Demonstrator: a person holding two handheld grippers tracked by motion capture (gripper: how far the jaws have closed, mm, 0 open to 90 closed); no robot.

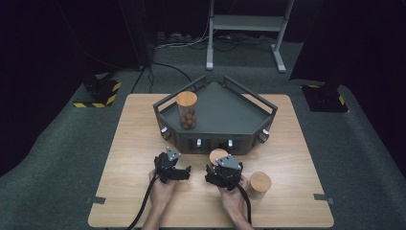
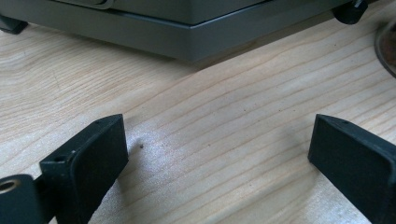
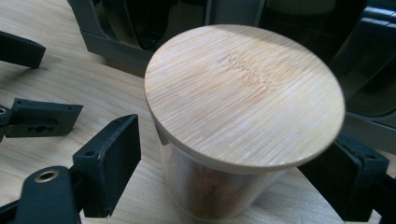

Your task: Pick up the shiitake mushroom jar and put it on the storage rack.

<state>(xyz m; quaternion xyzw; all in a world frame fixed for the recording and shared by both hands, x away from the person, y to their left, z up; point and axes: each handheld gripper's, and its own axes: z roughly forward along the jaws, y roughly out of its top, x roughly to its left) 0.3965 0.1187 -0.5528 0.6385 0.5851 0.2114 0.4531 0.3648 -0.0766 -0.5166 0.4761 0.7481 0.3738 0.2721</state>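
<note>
1. Closing my right claw (image 3: 219,186) around the jar (image 3: 219,196) with the bamboo lid (image 3: 243,93); the jar stands upright on the table (image 1: 134,158), just in front of the grey tray (image 1: 225,115).
2. Key relation: the jar sits straight between the jaws, its axis vertical, the jaws flanking the glass just below the lid. In the right gripper view there is a gap at the left pad; the right pad is hidden under the lid rim, so I can't confirm contact. I call it not yet clamped.
3. Left claw (image 2: 217,154) is wide apart and holds nothing, low over bare table to the left of the jar. The right hand is clearly the nearer one.
4. Other jars: one on the tray (image 1: 186,112), one at the right (image 1: 259,184) on the table, well clear of the grip.
5. Judgement: the next move needs the jaws to come in level on the glass, not on the lid edge.
</note>
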